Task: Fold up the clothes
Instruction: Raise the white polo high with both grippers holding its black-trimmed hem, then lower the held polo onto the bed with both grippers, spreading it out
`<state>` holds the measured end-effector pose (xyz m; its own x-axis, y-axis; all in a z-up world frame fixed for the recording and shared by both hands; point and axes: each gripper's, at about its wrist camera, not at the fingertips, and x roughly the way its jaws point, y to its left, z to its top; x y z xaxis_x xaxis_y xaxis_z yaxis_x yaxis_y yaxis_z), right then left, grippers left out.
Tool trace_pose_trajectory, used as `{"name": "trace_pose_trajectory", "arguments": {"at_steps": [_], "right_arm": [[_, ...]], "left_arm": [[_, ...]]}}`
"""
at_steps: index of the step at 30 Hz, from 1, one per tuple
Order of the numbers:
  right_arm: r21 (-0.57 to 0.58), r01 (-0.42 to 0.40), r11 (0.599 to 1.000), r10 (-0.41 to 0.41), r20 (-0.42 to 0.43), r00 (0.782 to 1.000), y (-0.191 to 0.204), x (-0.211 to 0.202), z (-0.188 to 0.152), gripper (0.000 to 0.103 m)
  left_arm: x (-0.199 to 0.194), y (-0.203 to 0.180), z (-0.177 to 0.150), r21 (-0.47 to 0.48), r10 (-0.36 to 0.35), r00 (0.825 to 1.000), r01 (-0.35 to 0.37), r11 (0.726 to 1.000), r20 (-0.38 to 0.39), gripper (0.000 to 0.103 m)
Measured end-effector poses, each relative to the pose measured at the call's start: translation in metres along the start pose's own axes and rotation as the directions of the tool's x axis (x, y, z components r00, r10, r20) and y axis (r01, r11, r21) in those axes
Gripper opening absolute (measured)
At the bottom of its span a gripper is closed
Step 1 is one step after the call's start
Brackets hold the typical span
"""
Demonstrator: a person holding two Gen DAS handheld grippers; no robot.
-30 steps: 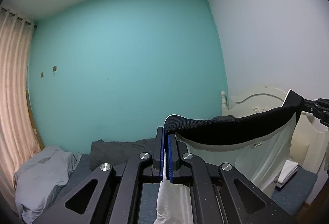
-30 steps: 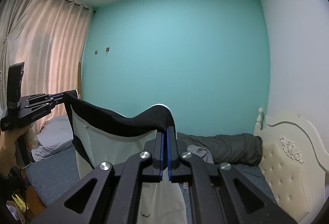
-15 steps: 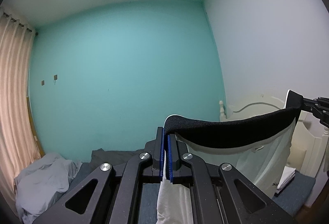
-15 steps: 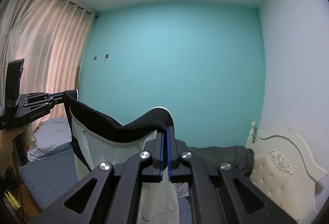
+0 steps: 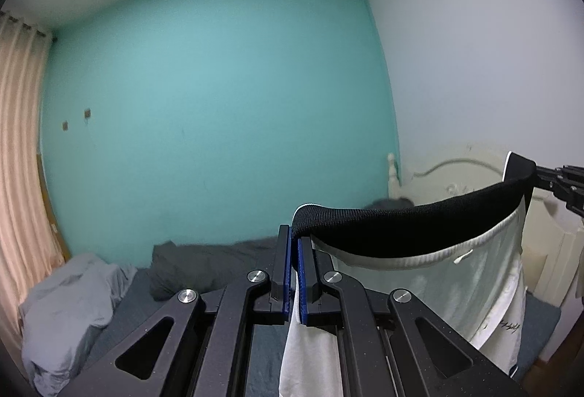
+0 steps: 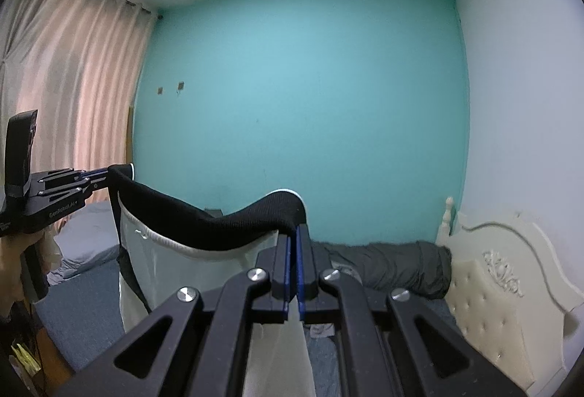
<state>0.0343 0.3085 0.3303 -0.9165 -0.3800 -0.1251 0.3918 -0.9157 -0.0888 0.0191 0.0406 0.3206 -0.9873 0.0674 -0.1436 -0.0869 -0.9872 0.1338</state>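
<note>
White shorts (image 5: 485,291) with a broad black waistband (image 5: 412,225) hang in the air above the bed, stretched between both grippers. My left gripper (image 5: 295,243) is shut on one end of the waistband, and white cloth drops down between its fingers. The right gripper (image 5: 544,176) pinches the other end at the far right of the left wrist view. In the right wrist view my right gripper (image 6: 294,243) is shut on the waistband (image 6: 204,222), the white shorts (image 6: 160,273) hang below it, and the left gripper (image 6: 100,178) holds the far end at the left, carried by a person's hand (image 6: 14,273).
A bed with a dark blue sheet (image 6: 73,320) lies below. A dark grey quilt (image 6: 394,265) is bunched along the teal wall, and a light grey blanket (image 5: 69,305) is heaped at the left. A cream headboard (image 6: 500,291) stands at the right, pink curtains (image 6: 76,87) at the left.
Both grippers rose and then sank again, so the bed slid down in view and came back up. The waistband stays stretched between them, and both grips are unchanged.
</note>
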Motion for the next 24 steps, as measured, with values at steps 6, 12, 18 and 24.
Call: {"name": "trace_pose_trajectory", "arguments": {"at_steps": [6,12,18,24], "right_arm": [[0.026,0.003,1.0,0.0,-0.126,0.992,-0.021,0.1,-0.053,0.002],[0.028,0.003,1.0,0.005,-0.281,0.96,-0.034,0.231,-0.142,0.002],[0.039,0.008,0.999,0.01,-0.436,0.9,-0.051,0.359,-0.246,0.002],[0.061,0.011,0.998,0.025,-0.555,0.831,-0.074,0.46,-0.333,0.002]], "left_arm": [[0.1,0.004,-0.054,-0.019,-0.011,0.991,0.008,1.0,-0.133,0.003],[0.227,0.001,-0.148,-0.03,-0.007,0.95,-0.002,1.0,-0.314,0.003],[0.357,0.01,-0.25,-0.092,-0.037,0.878,-0.008,0.996,-0.478,0.003],[0.457,0.016,-0.338,-0.102,-0.047,0.807,-0.017,0.995,-0.589,0.003]]}}
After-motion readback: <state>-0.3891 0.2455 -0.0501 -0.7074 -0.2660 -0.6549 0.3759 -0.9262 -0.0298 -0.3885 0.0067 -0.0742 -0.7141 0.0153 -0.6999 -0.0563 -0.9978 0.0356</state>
